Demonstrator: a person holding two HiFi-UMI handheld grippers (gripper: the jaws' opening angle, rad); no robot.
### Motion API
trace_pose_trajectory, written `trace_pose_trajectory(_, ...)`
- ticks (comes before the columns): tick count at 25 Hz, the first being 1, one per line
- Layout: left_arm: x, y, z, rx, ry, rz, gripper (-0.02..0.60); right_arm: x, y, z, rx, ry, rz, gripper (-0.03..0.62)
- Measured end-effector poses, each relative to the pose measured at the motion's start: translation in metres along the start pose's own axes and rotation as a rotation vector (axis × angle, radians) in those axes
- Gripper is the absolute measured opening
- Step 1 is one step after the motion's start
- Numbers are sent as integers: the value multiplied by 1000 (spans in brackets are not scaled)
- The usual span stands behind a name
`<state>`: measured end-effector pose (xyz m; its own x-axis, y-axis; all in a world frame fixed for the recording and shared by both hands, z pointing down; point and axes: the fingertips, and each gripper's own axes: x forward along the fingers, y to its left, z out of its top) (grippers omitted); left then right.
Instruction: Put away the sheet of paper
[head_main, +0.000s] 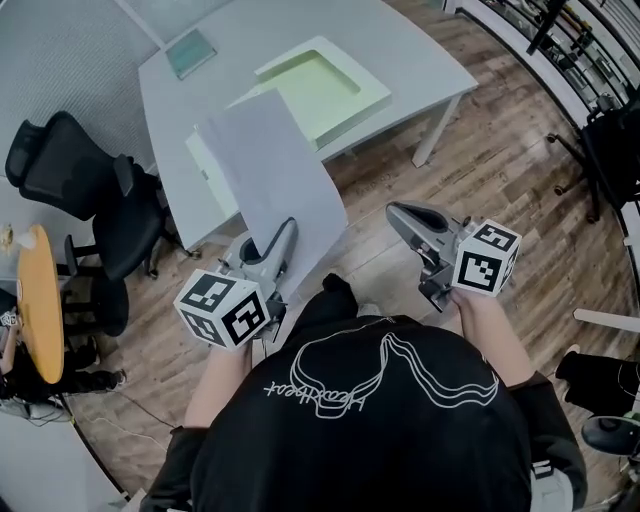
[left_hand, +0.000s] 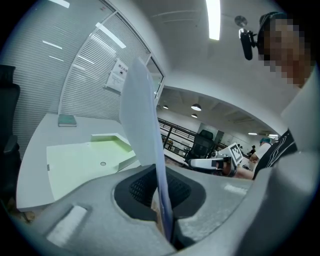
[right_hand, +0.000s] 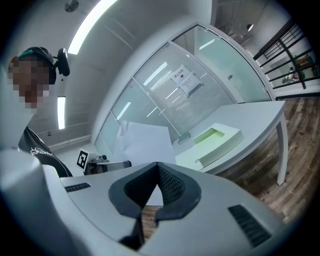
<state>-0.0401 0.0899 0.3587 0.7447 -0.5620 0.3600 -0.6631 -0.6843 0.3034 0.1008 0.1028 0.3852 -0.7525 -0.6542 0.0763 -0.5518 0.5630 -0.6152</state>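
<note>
A white sheet of paper (head_main: 275, 175) stands upright, its lower edge pinched in my left gripper (head_main: 288, 228), which is shut on it. In the left gripper view the paper (left_hand: 142, 115) rises edge-on from between the jaws of the left gripper (left_hand: 159, 172). My right gripper (head_main: 395, 210) hangs to the right over the wooden floor, shut, with nothing in it. Ahead on the white table (head_main: 420, 50) lies an open pale green box (head_main: 320, 85) with its flat lid (head_main: 210, 165) beside it. The right gripper view shows the paper (right_hand: 145, 142) and the box (right_hand: 215, 137) beyond the right gripper (right_hand: 157, 167).
A small greenish book (head_main: 190, 52) lies at the table's far corner. A black office chair (head_main: 90, 190) stands left of the table, with a round wooden table (head_main: 40, 300) further left. A railing (head_main: 560, 40) runs at the upper right.
</note>
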Motion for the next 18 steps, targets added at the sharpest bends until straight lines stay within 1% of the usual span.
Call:
trace_pose_trajectory(4,12,24,10,-13,4,-4,9,20,-9,12,16,-1,6,8)
trace_pose_trajectory(8,26,56,23,-20,14,0,9,45,-26,27,25,15,-22,8)
trace_pose_trajectory(11,32,81,33,-26,16,-4,9,67,-33,37,27,30,-27,8)
trace_pose_trajectory(15,45,116,40,-54,-2,6,9,94,-53,47,23,43,-40,8)
trace_pose_trajectory(18,57,154,51,-88,7,3,9,131,-64,67,24,65,-49,8)
